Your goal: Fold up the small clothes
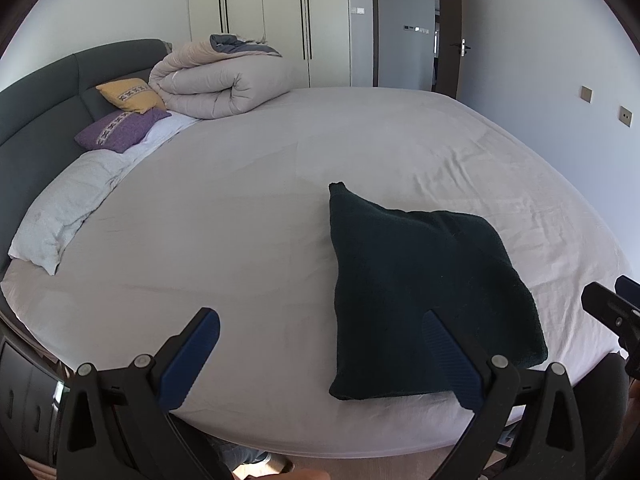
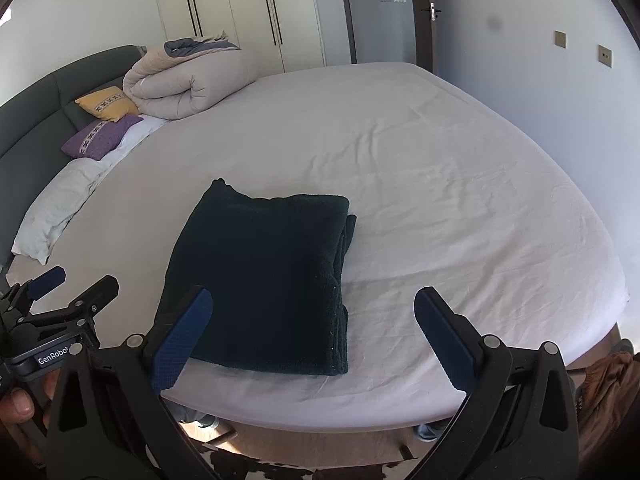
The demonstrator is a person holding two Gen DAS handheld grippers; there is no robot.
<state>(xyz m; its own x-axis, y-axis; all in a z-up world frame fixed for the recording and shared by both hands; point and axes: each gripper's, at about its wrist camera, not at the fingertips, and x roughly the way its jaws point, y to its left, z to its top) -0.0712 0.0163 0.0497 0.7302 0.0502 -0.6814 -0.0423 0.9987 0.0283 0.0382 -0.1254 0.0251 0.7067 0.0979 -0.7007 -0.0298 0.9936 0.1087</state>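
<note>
Both grippers hang wide apart and empty, left gripper (image 1: 320, 344) and right gripper (image 2: 312, 320), at the bed's near edge. The folded dark garment (image 2: 264, 280) lies flat on the white sheet (image 2: 440, 200); a rolled duvet (image 2: 188, 84) and cushions (image 2: 104, 120) sit by the bed's headboard (image 1: 36, 120), wardrobe (image 1: 280, 20) beyond.

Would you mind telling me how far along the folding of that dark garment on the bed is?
Done, it seems: the dark garment lies as a neat stacked rectangle on the bed sheet. In hand: nothing; the left hand-held gripper and right hand-held gripper are open. Left: no other unfolded clothes in view.
</note>
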